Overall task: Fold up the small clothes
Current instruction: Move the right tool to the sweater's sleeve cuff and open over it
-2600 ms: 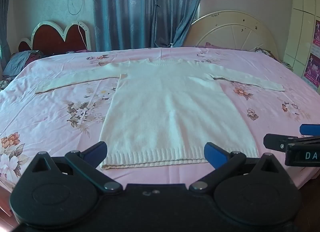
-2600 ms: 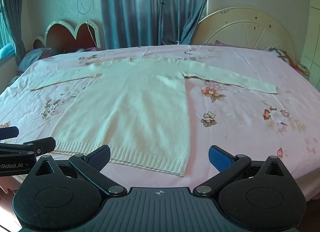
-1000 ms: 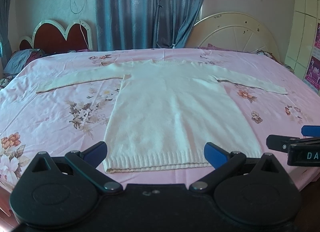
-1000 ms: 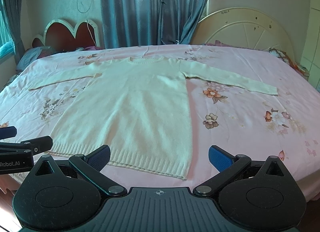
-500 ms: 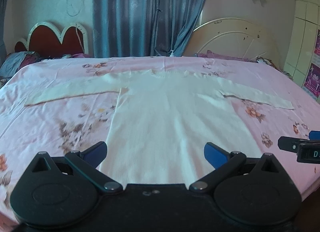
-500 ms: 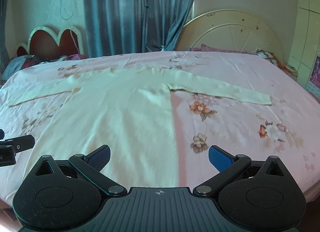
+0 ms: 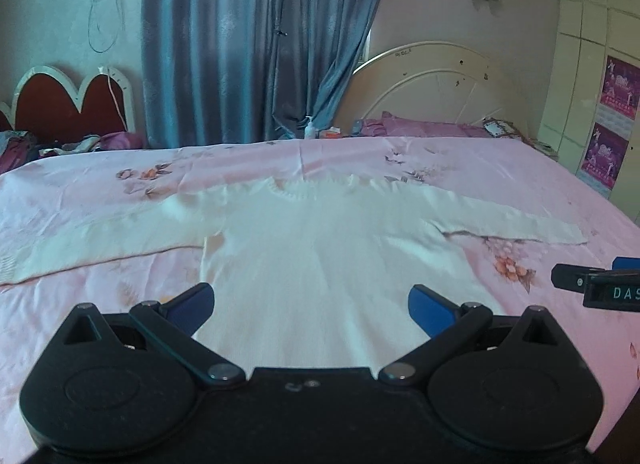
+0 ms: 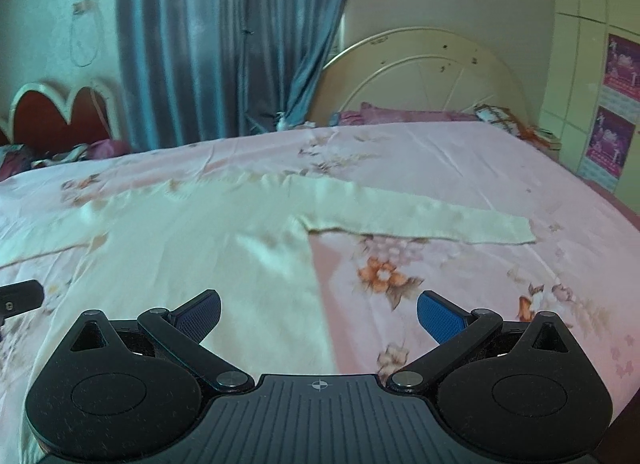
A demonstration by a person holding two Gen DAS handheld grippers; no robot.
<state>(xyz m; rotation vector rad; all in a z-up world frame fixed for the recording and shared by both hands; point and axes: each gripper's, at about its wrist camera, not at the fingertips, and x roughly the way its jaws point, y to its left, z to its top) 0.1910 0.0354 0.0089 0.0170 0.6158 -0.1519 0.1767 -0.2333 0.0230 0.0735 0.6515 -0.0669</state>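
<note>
My left claw (image 7: 311,306) gapes wide and holds nothing, above the cream sweater's (image 7: 320,264) body. My right claw (image 8: 319,314), equally spread and unladen, hangs over its right edge. The sweater lies flat, sleeves outstretched, on the pink floral bed (image 7: 500,176).

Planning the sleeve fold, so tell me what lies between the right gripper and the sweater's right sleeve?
Right wrist view: between the right gripper and the sleeve lies only floral bedsheet, with the sweater body's edge at the left.
</note>
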